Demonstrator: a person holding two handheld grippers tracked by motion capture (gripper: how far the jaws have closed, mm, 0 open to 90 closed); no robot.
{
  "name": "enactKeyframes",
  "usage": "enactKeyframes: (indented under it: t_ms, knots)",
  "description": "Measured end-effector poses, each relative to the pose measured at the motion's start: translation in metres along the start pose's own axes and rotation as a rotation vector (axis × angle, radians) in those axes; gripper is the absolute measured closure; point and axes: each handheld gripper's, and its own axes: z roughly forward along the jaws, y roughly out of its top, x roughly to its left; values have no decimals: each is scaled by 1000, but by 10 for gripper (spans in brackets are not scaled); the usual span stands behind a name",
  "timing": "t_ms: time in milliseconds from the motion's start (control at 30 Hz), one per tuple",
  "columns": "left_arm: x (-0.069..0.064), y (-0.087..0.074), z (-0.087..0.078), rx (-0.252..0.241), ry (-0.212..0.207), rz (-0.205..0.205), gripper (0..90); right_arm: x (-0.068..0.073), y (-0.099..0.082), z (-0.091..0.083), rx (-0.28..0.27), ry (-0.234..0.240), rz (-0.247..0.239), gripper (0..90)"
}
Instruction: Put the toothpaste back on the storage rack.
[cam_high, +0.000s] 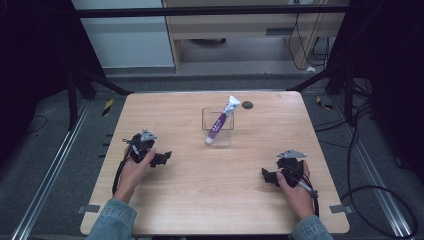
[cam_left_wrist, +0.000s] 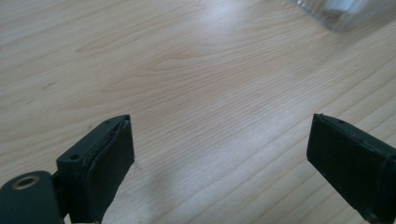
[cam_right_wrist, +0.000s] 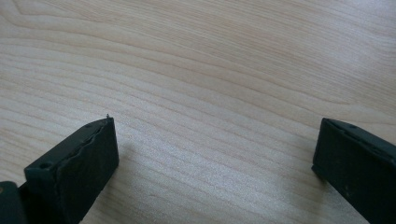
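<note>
A white and purple tube (cam_high: 221, 119) leans in a clear plastic box (cam_high: 218, 136) at the middle of the wooden table (cam_high: 200, 185), its wide end sticking out toward the far right. A corner of that clear box (cam_left_wrist: 343, 11) appears at the top right of the left gripper view. My left gripper (cam_high: 165, 157) rests low at the table's left, open, its jaws wide apart over bare wood (cam_left_wrist: 219, 126). My right gripper (cam_high: 266, 176) sits at the right near the front, open too, with nothing between its jaws (cam_right_wrist: 215, 144).
A small dark round mark (cam_high: 247, 105) lies on the table just right of the tube's top end. Black cables (cam_high: 370, 195) trail on the floor at the right. Dark frame legs (cam_high: 75, 85) stand beside the far corners.
</note>
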Motion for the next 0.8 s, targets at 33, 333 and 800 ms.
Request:
enactKeyframes:
  t_ms: [33, 333, 800]
  knots:
    - [2, -1, 0, 7, 6, -5, 70, 0, 0, 0, 0, 0, 0, 4]
    - [13, -8, 0, 32, 36, -31, 75, 0, 0, 0, 0, 0, -1, 4]
    - [30, -20, 11, 50, 61, -54, 75, 0, 0, 0, 0, -1, 0, 4]
